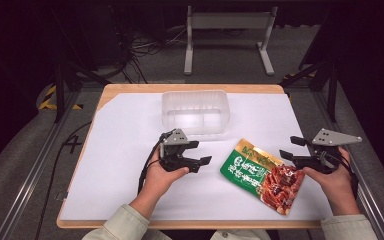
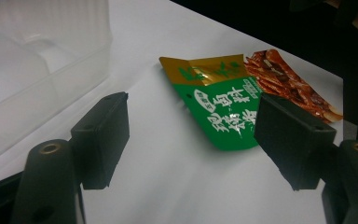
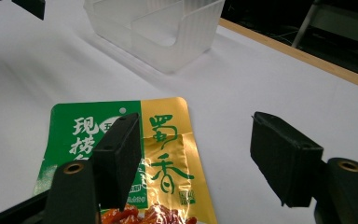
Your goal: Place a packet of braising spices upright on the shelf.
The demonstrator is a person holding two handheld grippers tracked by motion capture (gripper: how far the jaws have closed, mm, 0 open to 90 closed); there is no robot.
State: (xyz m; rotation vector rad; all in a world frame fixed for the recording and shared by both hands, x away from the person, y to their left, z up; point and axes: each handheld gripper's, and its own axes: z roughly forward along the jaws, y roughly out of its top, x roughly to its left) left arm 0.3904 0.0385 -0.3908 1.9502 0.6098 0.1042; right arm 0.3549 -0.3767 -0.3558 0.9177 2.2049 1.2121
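Note:
A flat snack packet, green and gold with a picture of red food, lies on the white table cover between my two hands. My left gripper stands open just left of it, jaws pointing toward the packet, nothing between them. My right gripper is open too, hovering at the packet's right upper corner; the packet's gold top lies below its jaws, untouched. A clear plastic bin stands behind both grippers.
The clear bin has an inner divider and holds nothing I can see. The wooden table edge runs along the far side. Cables and a white metal frame are on the floor beyond the table.

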